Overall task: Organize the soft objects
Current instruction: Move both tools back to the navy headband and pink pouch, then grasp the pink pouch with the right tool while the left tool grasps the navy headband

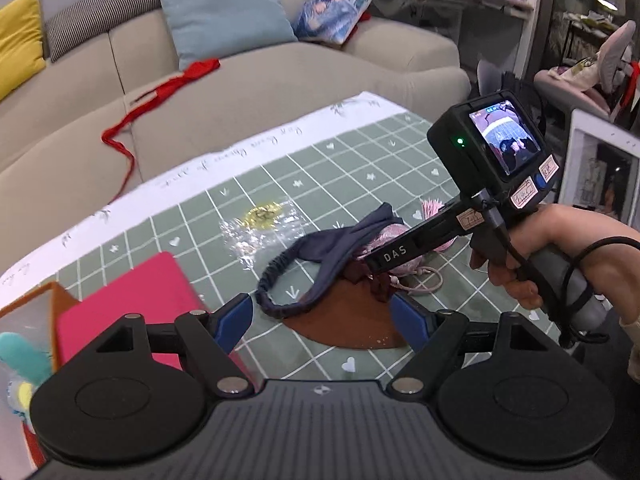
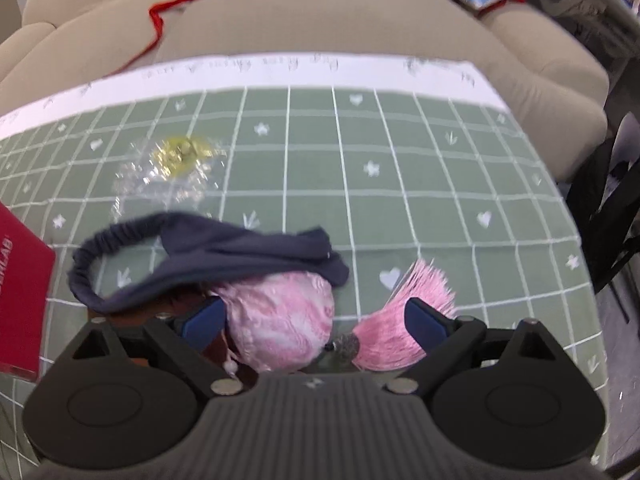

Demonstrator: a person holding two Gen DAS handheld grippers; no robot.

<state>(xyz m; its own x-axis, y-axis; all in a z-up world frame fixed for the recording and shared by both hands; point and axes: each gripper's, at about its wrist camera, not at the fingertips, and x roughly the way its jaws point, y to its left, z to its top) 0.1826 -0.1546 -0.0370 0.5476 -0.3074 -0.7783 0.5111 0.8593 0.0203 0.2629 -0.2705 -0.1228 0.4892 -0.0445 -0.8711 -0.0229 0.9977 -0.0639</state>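
A green checked tablecloth [image 1: 360,152] covers a table in front of a beige sofa [image 1: 248,80]. Near the cloth's middle lies a small heap of soft things: a navy elastic headband [image 2: 208,256] draped partly over a pink satin pouch [image 2: 288,312], with a pink tassel [image 2: 404,320] just beside the pouch, away from the headband. Under the heap shows a brown mat [image 1: 340,324]. A crinkled clear wrapper [image 1: 260,228] lies on the cloth beyond the heap, toward the sofa. A red ribbon [image 1: 160,92] trails across the sofa seat.

The right gripper [image 2: 316,320] hangs over the pouch, jaws spread wide, pouch and tassel between them but not pinched. The left gripper [image 1: 320,320] is also spread wide and holds nothing, near the headband. The sorting looks barely begun: nothing appears tidied yet.
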